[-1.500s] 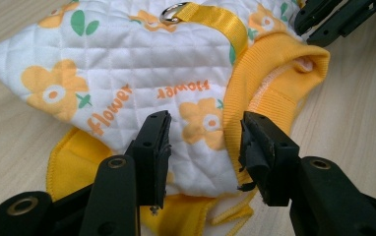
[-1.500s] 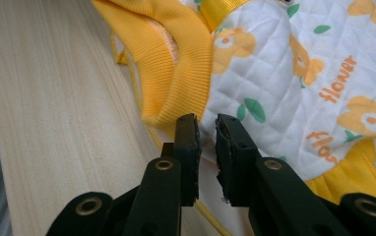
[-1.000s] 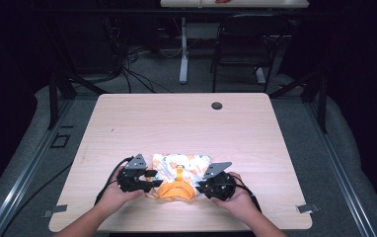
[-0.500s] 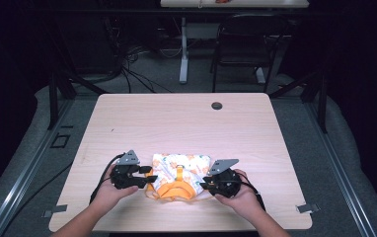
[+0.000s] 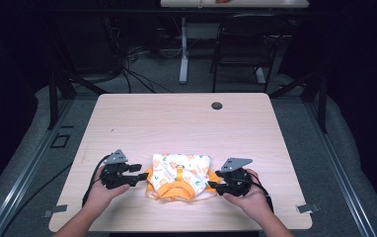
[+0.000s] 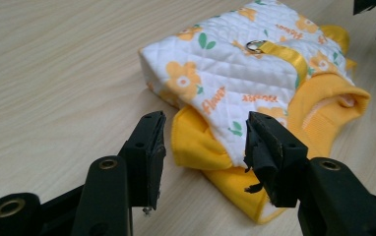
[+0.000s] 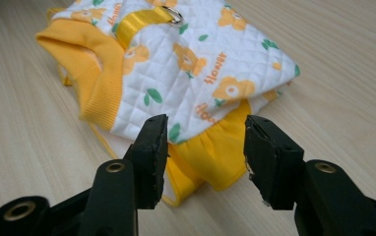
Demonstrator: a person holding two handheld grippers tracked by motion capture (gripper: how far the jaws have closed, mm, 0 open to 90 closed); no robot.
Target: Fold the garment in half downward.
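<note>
Lying folded near the front edge of the pale wooden surface (image 5: 186, 123): small quilted garment (image 5: 179, 175), white with orange flowers and green leaves, yellow ribbed trim. Yellow strap (image 6: 287, 54) down the middle of the quilted panel, metal ring (image 6: 255, 46) at its end. Yellow ruffle (image 7: 210, 157) sticking out from under the white panel on the right side, flat on the wood. Word "flower" printed in orange across the quilting.

Flanking the garment, one on each side, seen from the high view: left hand-held gripper (image 5: 138, 177), pointed inward at the yellow trim, tips just beside the cloth. Jaws spread wide, having just been opening, nothing pinched. In the left gripper view, yellow fold and white corner visible through the gap (image 6: 203, 147), pads clear of both.

Right hand-held gripper (image 5: 212, 183) likewise aimed inward at the opposite edge. Jaws spread, having just been opening quickly. In the right gripper view, ruffle and quilted corner lying between and beyond the pads (image 7: 203, 150), cloth untouched and resting loose on the wood.

Both forearms entering from the bottom of the high view. Black cable looping off each hand-held gripper. Small dark round grommet (image 5: 217, 105) near the far edge of the surface, well apart from the garment.
</note>
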